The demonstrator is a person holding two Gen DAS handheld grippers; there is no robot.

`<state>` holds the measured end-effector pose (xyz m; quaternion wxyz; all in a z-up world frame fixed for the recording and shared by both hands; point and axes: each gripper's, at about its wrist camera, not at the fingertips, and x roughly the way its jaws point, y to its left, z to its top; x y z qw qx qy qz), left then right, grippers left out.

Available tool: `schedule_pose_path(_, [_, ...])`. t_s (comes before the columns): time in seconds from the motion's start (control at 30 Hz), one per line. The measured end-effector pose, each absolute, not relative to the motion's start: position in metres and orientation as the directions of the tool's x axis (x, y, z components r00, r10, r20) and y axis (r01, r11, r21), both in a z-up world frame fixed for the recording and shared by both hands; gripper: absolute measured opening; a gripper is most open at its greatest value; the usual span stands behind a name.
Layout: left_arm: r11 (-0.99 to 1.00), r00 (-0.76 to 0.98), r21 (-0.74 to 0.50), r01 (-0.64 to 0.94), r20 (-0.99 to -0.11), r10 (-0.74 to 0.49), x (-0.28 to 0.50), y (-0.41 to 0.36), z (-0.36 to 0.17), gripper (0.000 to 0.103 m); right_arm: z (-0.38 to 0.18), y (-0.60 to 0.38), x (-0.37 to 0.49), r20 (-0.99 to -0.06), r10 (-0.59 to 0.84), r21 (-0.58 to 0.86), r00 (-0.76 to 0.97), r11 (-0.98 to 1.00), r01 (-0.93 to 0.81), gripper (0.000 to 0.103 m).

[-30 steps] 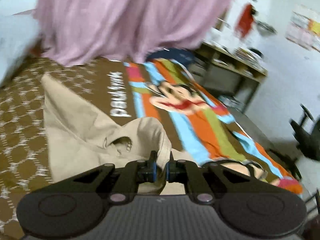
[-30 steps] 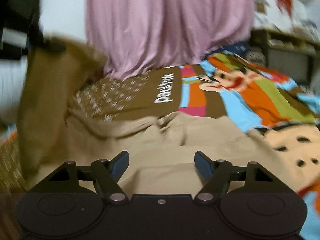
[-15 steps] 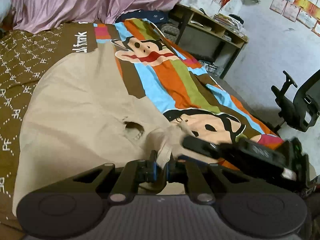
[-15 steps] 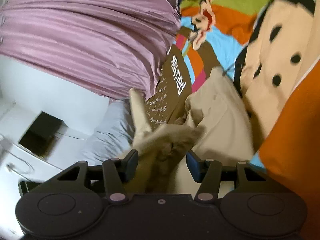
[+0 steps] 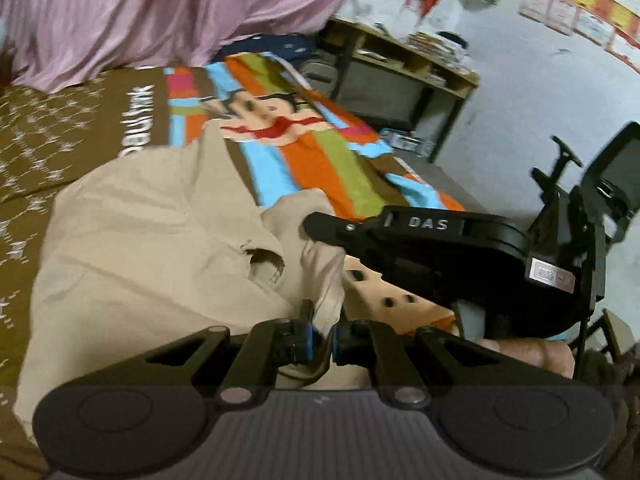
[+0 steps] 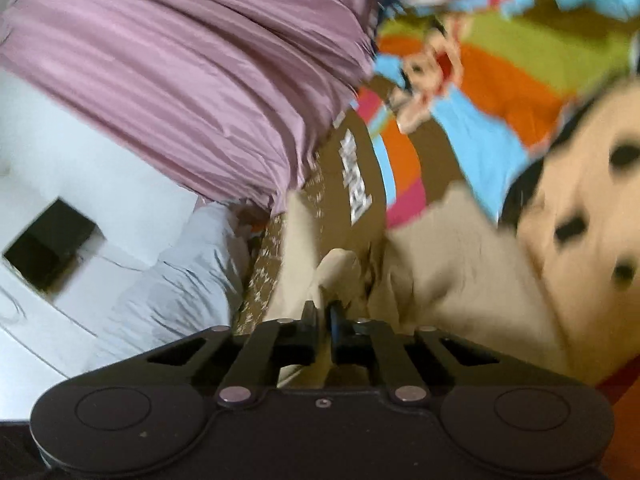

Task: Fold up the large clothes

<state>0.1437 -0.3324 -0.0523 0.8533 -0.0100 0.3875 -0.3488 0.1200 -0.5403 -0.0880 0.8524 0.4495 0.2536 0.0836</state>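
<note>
A large beige garment (image 5: 152, 248) lies spread over a bed with a cartoon-print bedspread (image 5: 320, 160). My left gripper (image 5: 323, 340) is shut on a bunched fold of this cloth at its near edge. In the left wrist view the right gripper (image 5: 320, 222) reaches in from the right, its tip at a raised fold of the garment. In the right wrist view, which is rolled sideways, the right gripper (image 6: 324, 320) is shut on a pinch of the beige garment (image 6: 448, 264).
A pink curtain (image 5: 160, 12) hangs behind the bed. A wooden shelf unit (image 5: 400, 76) and a black office chair (image 5: 600, 176) stand to the right. A white pillow (image 6: 176, 280) lies by the wall. A hand (image 5: 528, 356) holds the right gripper.
The right gripper has rolled sideways, closed from wide open onto the beige cloth, and come into the left view. My left gripper has moved lower, still holding its fold.
</note>
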Motion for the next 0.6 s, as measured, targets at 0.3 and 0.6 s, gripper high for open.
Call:
schedule_pose_path(0.3, [0.730, 0.356, -0.321, 0.603, -0.710, -0.607, 0.144, -0.379, -0.106, 0.008, -0.094, -0.576, 0.092, -0.480, 0.209, 0.659, 0.852, 0.727, 0.193, 0.003])
schedule_pose_path(0.6, [0.712, 0.327, -0.438, 0.549, -0.671, -0.666, 0.148, -0.342, -0.084, 0.054, -0.134, -0.574, 0.095, -0.543, 0.187, 0.625, 0.819, 0.741, 0.245, 0.003])
